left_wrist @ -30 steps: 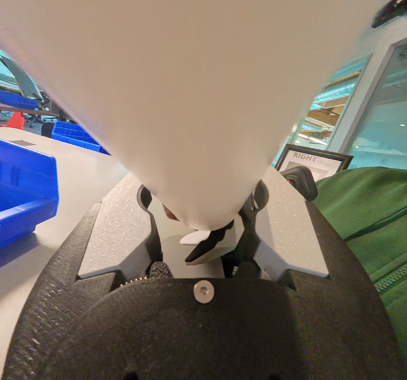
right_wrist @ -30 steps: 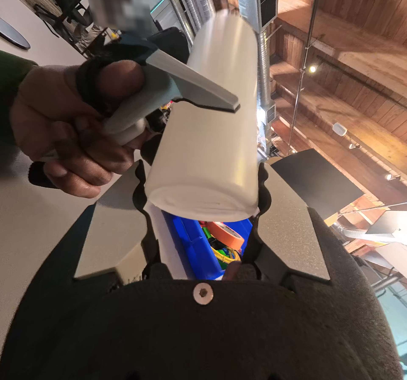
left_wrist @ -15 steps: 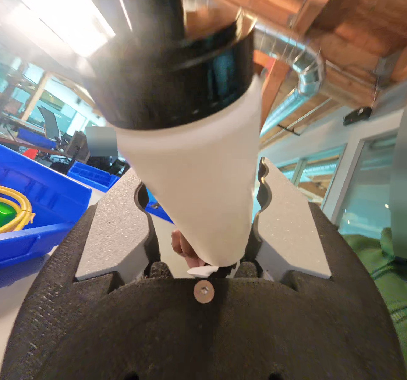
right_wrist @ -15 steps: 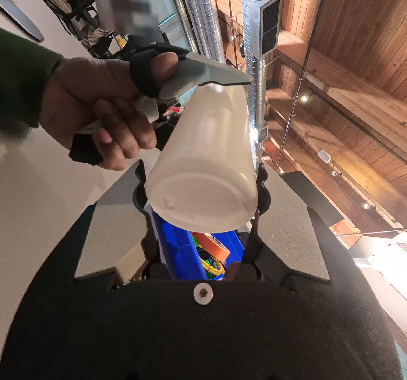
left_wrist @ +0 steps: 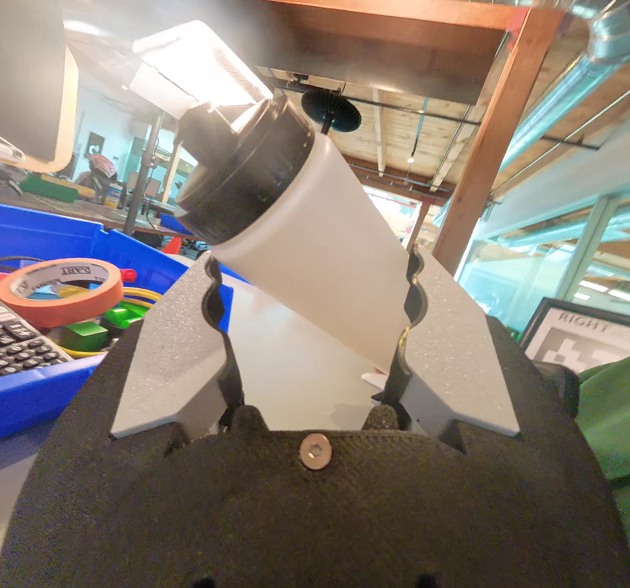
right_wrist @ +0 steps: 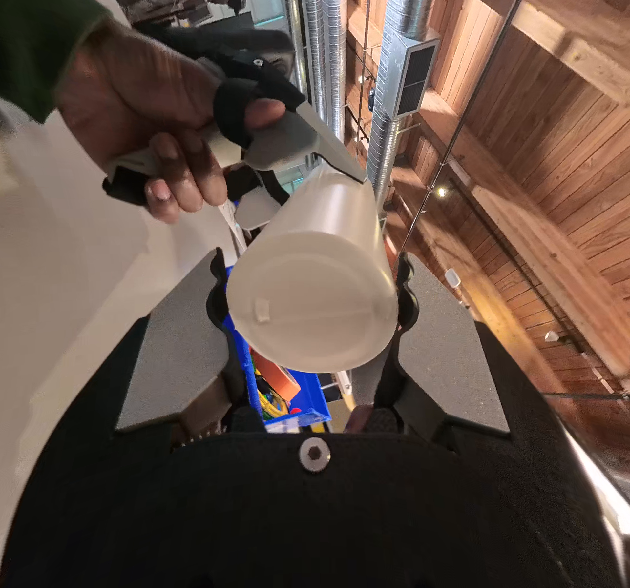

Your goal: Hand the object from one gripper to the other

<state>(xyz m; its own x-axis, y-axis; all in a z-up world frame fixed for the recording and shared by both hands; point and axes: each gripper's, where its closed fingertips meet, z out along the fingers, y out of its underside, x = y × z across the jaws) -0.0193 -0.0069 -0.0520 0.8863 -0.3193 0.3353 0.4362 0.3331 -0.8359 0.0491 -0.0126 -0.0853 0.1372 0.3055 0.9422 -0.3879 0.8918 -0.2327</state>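
Observation:
A white plastic bottle [left_wrist: 317, 248] with a black cap [left_wrist: 245, 169] hangs tilted in the air, cap up and to the left. My left gripper [left_wrist: 311, 254] is open; the bottle lies between its fingers against the right pad, with a wide gap on the left. In the right wrist view the bottle's round base [right_wrist: 312, 302] sits between the pads of my right gripper [right_wrist: 311, 256], which is shut on it. There the left gripper, held by a hand [right_wrist: 143, 108], stands at the bottle's far end with one grey finger [right_wrist: 327, 152] over it.
A blue bin [left_wrist: 44, 391] at the left holds an orange tape roll [left_wrist: 61, 292], a calculator [left_wrist: 24, 346], a yellow cable and green blocks. A framed sign [left_wrist: 579, 336] and a green sleeve [left_wrist: 603, 418] are at the right. The white table [left_wrist: 289, 367] lies below.
The left gripper has opened and drawn back along the bottle toward its cap. The bottle now shows smaller and tilted in the left view. The right gripper keeps its hold on the base.

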